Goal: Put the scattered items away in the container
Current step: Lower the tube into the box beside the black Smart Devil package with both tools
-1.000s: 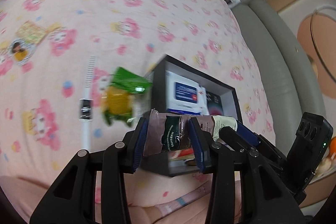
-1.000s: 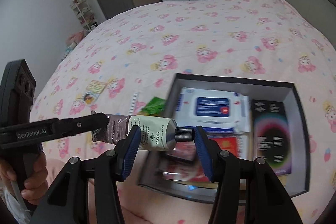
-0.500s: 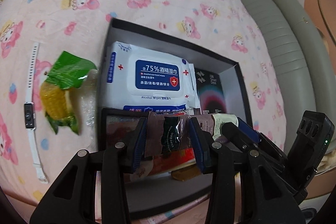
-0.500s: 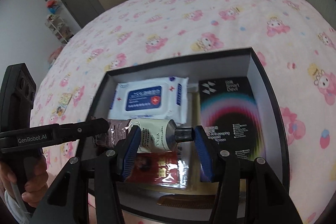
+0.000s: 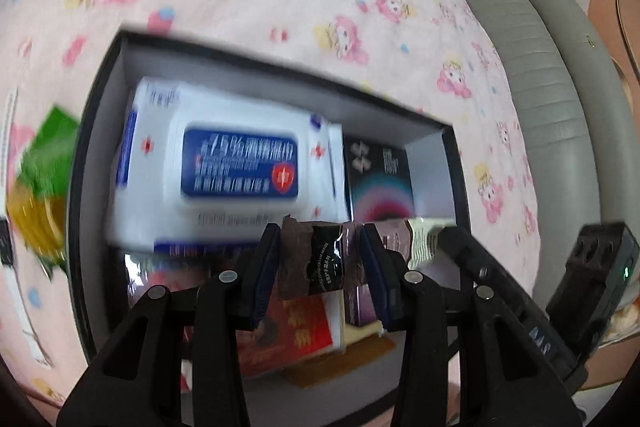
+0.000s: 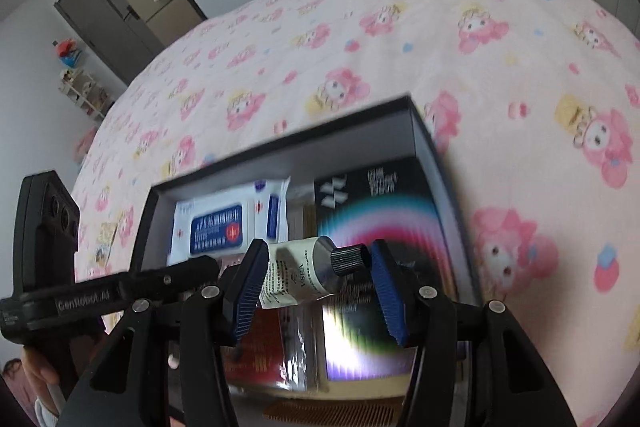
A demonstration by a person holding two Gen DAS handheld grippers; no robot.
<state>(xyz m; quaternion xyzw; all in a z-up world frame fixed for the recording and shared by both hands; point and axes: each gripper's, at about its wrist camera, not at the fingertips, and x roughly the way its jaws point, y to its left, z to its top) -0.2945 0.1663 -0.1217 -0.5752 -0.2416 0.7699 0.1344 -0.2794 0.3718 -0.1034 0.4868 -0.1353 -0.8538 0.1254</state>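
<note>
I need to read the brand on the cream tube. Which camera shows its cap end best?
The right wrist view: the tube shows its pale printed body and ribbed black cap between the right gripper's fingers. The left wrist view shows only its crimped dark tail, blurred.

A cream tube (image 6: 298,277) with a black ribbed cap and crimped brown tail hangs level over the open black box (image 5: 100,99), which holds a wipes pack (image 5: 224,171) (blue label), a dark carton (image 6: 384,203) and a red packet (image 5: 298,331).
</note>
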